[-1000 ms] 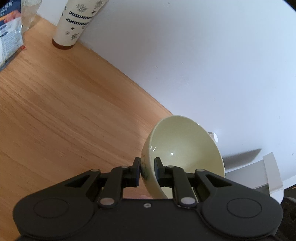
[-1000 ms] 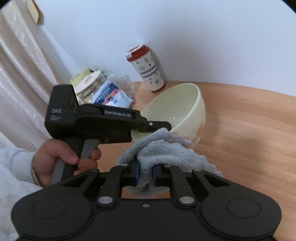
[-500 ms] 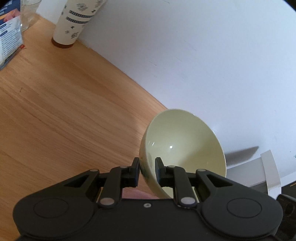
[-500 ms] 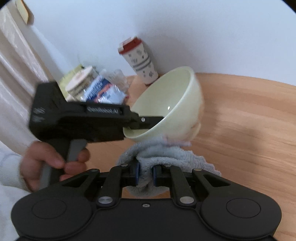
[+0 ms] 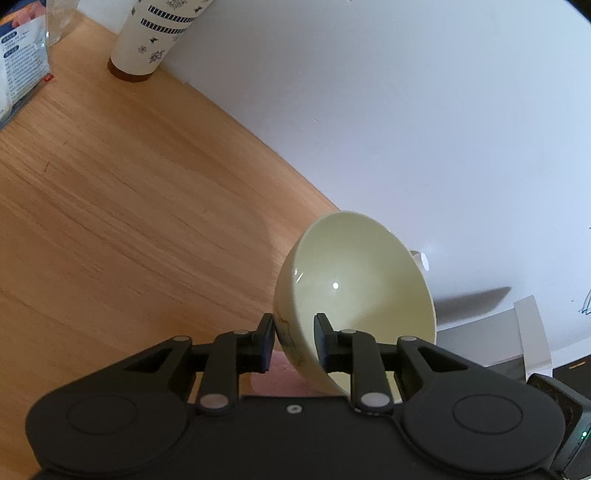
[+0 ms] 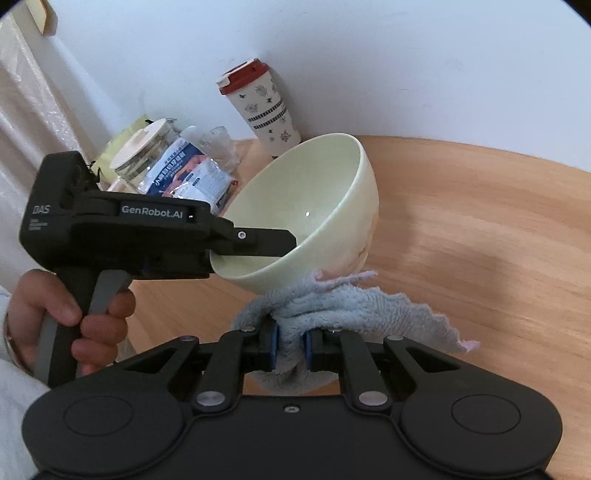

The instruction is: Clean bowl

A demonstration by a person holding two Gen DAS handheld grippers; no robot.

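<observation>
A pale yellow-green bowl (image 5: 354, 280) is held up above the wooden table, tilted. My left gripper (image 5: 293, 332) is shut on its rim, one finger inside and one outside. In the right wrist view the bowl (image 6: 314, 210) sits left of centre with the left gripper (image 6: 258, 242) clamped on its near rim. My right gripper (image 6: 290, 343) is shut on a grey-blue cloth (image 6: 343, 306). The cloth presses against the underside of the bowl.
A white patterned tumbler with a red lid (image 6: 262, 107) stands by the wall, also in the left wrist view (image 5: 155, 33). Snack bags (image 6: 188, 173), a jar (image 6: 142, 151) and a glass (image 6: 218, 144) crowd the table's far left. Wooden tabletop (image 6: 480, 229) spreads to the right.
The bowl has been lifted slightly and tipped, its opening turning more upward in the right view. The cloth has moved from the bowl's front to beneath its base.
</observation>
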